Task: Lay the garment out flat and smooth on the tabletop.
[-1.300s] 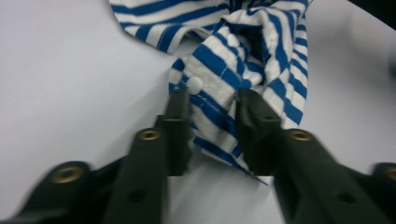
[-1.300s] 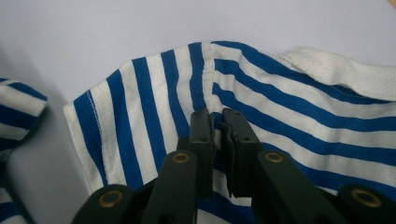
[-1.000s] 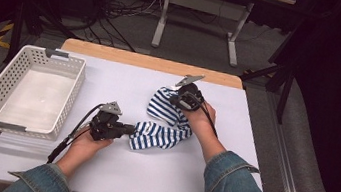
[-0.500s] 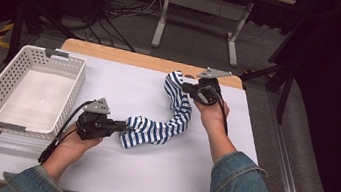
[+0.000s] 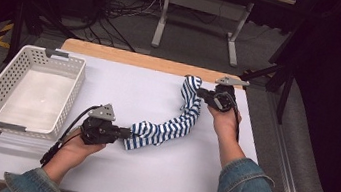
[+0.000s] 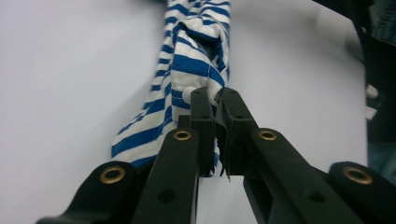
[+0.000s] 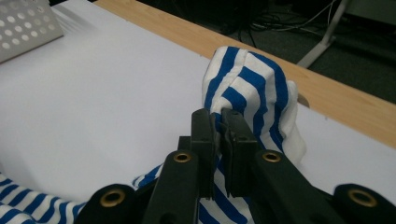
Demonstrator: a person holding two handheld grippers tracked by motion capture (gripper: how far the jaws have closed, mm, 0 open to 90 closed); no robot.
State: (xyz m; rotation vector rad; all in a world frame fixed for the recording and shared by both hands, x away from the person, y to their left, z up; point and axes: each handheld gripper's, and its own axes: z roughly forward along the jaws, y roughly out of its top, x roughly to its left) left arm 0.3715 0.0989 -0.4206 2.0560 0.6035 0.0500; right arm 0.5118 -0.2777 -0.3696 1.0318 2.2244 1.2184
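Note:
A blue-and-white striped cloth stretches in a twisted band across the white table. My left gripper is shut on its near-left end, and the left gripper view shows the striped cloth pinched between the black jaws of that gripper. My right gripper is shut on the far end and holds it lifted near the table's back right. In the right gripper view the cloth bunches up over the jaws of the right gripper.
A white perforated basket stands at the table's left edge. A wooden strip runs along the table's far edge. Table legs and cables lie on the floor beyond. A dark stand rises at the right.
The two grippers have moved apart. The right one went back and to the right with its end of the cloth, the left one slightly left, and the bunched cloth has been pulled out long.

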